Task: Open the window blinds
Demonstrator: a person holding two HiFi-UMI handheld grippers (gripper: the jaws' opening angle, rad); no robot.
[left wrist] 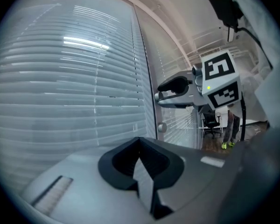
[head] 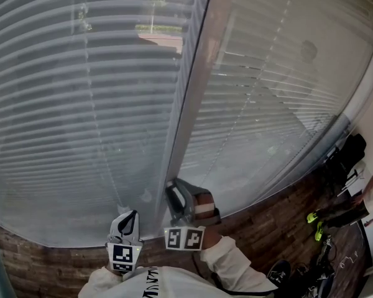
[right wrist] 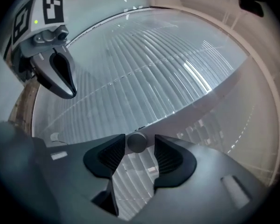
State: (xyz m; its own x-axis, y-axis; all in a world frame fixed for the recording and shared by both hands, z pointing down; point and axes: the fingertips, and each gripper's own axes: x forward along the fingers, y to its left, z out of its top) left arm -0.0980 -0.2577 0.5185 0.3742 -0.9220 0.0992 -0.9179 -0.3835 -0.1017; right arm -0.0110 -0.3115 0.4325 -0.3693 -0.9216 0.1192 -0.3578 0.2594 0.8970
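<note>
The window blinds hang fully lowered behind the glass on both sides of the upright frame post, their slats lying nearly flat against one another. One panel fills the left of the scene and the right panel fills the right. The control appears to be the small round knob low on the post. Your right gripper has its jaws spread. In the right gripper view the knob sits framed in the gap between the tips of the two ribbed pads. No pinch is made yet, and it cannot be told whether either pad touches the knob. Your left gripper is pressed together on nothing and hovers just left of the post, near the bottom edge of the left panel. To do this step well, advance the right gripper squarely along the knob's axis until the knob lies deeper between the pads, because a smooth round knob is likely to slip out of a tip grip. Close evenly, then turn or slide the knob in small amounts and watch the slats for a response. Hold the left gripper clear of the glass so that it does not block your view of the knob.
</note>
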